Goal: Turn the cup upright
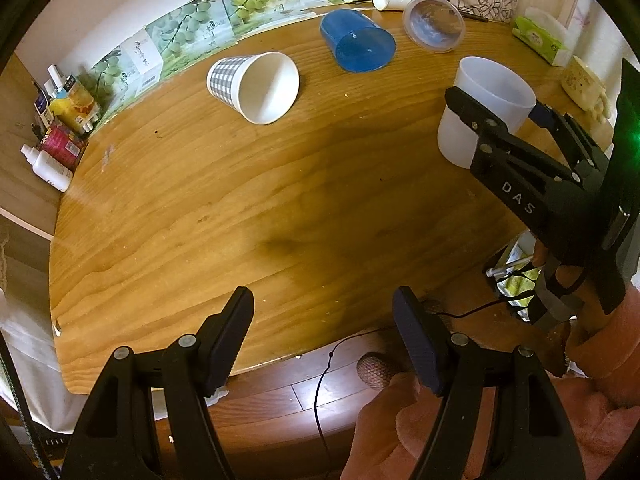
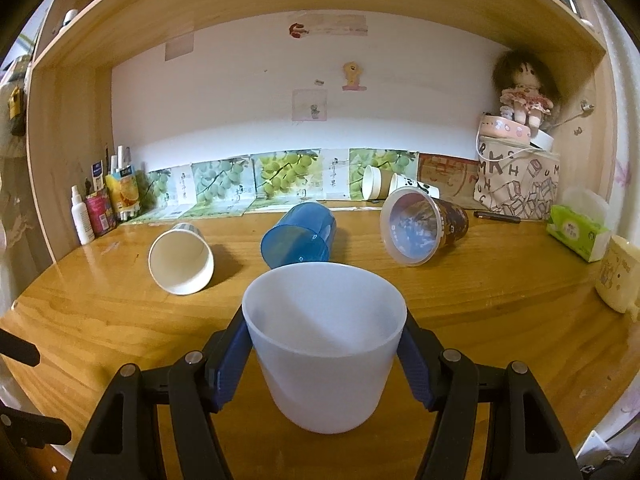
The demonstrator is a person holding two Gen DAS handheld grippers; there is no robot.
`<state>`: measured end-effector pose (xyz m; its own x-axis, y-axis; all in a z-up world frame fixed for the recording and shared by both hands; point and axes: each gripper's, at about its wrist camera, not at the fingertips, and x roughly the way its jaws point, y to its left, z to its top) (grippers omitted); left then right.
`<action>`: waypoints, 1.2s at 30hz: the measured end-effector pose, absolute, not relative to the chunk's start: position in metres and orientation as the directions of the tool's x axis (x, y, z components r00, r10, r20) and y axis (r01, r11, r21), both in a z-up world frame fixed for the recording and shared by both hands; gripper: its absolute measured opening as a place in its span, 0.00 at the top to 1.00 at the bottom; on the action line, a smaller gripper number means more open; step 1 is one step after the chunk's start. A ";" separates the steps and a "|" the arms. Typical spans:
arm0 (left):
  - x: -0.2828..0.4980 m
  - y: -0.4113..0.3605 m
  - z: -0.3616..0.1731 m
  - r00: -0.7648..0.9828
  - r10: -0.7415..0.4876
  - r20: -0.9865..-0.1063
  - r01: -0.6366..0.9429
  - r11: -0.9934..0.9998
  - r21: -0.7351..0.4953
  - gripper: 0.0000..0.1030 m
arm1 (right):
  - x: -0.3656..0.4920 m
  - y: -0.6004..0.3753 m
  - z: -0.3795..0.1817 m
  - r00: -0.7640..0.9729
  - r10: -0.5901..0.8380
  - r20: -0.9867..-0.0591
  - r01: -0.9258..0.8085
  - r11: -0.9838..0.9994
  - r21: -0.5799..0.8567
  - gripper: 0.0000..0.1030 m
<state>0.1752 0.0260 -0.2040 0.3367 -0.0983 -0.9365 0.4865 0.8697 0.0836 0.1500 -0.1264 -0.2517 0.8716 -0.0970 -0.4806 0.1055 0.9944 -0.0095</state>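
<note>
My right gripper is shut on a white translucent cup, which stands upright, mouth up, low over the wooden table. The same cup and right gripper show at the right of the left wrist view. My left gripper is open and empty above the table's near edge. A checked paper cup, a blue cup and a brown cup with a clear lid lie on their sides farther back.
Two paper cups lie on their sides by the back wall. Bottles and packets stand at the back left. A lettered bag, a tissue pack and a cream mug are at the right.
</note>
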 end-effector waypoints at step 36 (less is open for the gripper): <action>0.106 0.016 -0.175 0.245 -0.043 -0.968 0.175 0.985 0.001 0.27 | 0.054 -0.175 -0.184 0.354 -0.008 -0.935 0.226 0.971 0.077 0.20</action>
